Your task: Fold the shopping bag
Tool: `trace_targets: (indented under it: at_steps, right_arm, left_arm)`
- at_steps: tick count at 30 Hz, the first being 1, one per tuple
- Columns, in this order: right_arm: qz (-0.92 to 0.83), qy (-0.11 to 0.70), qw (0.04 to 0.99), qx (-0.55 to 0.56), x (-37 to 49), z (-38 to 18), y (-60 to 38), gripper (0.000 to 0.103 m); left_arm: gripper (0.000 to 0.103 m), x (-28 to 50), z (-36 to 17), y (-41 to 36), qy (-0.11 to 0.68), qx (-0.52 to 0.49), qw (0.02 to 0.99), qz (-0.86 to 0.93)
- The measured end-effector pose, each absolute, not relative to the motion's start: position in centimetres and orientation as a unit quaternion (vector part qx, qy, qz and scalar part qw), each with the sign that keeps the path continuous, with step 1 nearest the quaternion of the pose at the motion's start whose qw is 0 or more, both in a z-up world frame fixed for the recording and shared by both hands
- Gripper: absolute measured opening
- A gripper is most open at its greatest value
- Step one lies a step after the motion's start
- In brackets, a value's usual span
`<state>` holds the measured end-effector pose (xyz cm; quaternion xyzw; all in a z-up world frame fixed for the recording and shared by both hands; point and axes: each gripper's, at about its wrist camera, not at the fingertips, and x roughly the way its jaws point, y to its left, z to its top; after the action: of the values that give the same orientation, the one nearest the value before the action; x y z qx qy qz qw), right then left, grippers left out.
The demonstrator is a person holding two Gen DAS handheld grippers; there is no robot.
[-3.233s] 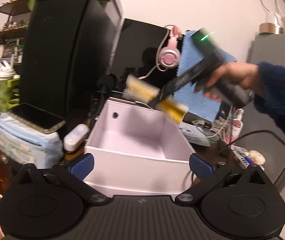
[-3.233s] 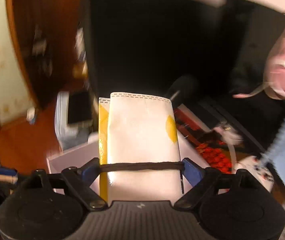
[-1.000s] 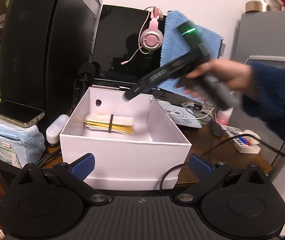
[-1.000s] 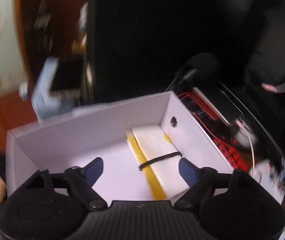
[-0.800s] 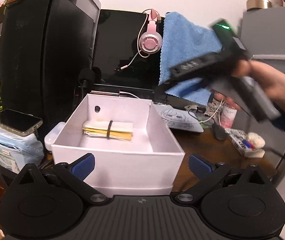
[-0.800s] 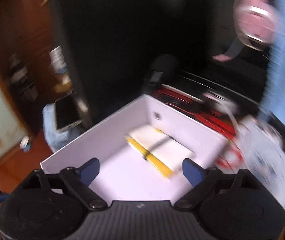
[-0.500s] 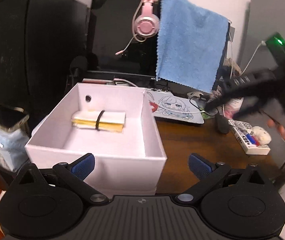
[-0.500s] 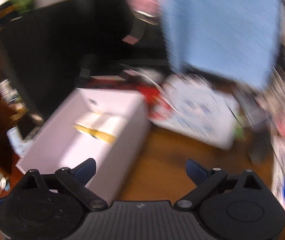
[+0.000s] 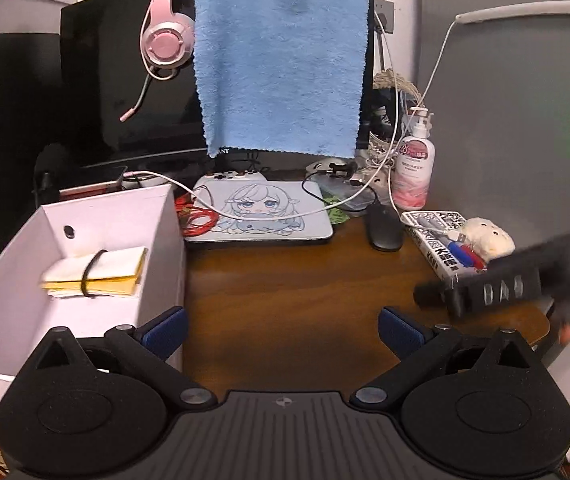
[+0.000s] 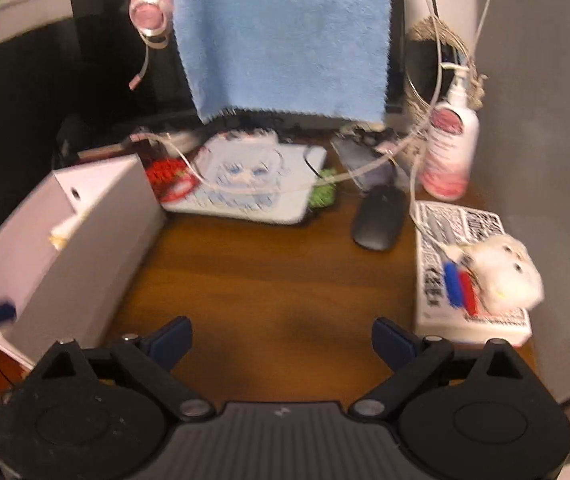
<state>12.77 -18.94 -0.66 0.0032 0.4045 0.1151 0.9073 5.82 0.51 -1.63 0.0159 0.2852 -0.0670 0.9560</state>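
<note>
The folded shopping bag (image 9: 95,270), bound by a black band, lies in the white box (image 9: 165,240) with its long axis crosswise, left of the nearer, spread, empty left gripper (image 9: 281,326); the right gripper (image 10: 281,338) is likewise spread and empty.

Only "NT" legible, on monitor (image 9: 133,92) bezel.

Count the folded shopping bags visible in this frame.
1. The folded shopping bag, bound with a black band, lies inside the white box at the desk's left. The right wrist view shows only a corner of it; anything under it would be hidden.
</note>
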Motion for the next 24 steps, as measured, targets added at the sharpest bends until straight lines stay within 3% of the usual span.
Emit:
trace_targets:
  at_steps: [9,18,24]
  right_arm:
    - [0.076,0.392,0.915,0.062,10.7,-3.2,-21.2,0.097]
    - [0.058,0.379,0.920,0.079,7.8,-2.6,-21.0,0.097]
    - [0.049,0.344,0.937,0.023,5.4,-1.1,-19.0,0.097]
  left_arm:
    - [0.102,5.0,-1.9,-1.2,0.270,0.068,0.960,-0.043]
    - [0.101,4.1,-2.3,0.1,0.264,0.001,0.964,-0.045]
    - [0.101,3.3,-1.9,1.0,0.269,-0.004,0.963,-0.011]
